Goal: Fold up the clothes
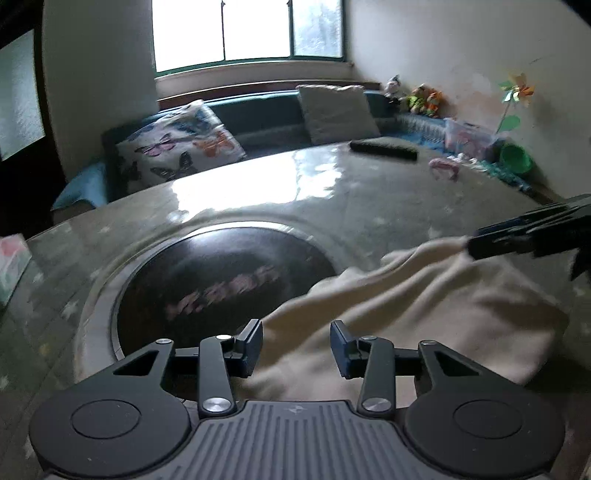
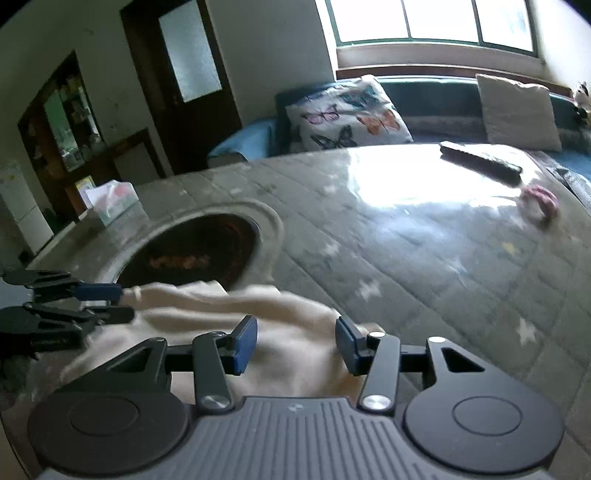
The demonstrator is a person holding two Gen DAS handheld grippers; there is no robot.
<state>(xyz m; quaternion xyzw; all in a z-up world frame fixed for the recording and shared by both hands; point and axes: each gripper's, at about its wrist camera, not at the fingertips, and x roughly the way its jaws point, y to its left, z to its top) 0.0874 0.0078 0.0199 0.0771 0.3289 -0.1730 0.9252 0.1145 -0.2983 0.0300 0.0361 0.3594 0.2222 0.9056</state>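
Left wrist view shows a cream garment (image 1: 406, 314) crumpled on the tabletop (image 1: 332, 192) at 4 o'clock of a dark round inset (image 1: 221, 280), with the left tool (image 1: 295, 349) and right tool (image 2: 295, 347) both spread above it.

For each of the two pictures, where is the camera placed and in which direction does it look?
Left wrist view: sits on the left tool, faces across the table toward the window; own open fingers show, the right tool enters at right.
Right wrist view: sits on the right tool, faces the same way, angled toward the door; own open fingers show, the left tool enters at left.
Shared: cream cloth, butterfly pillow, dark round inset.
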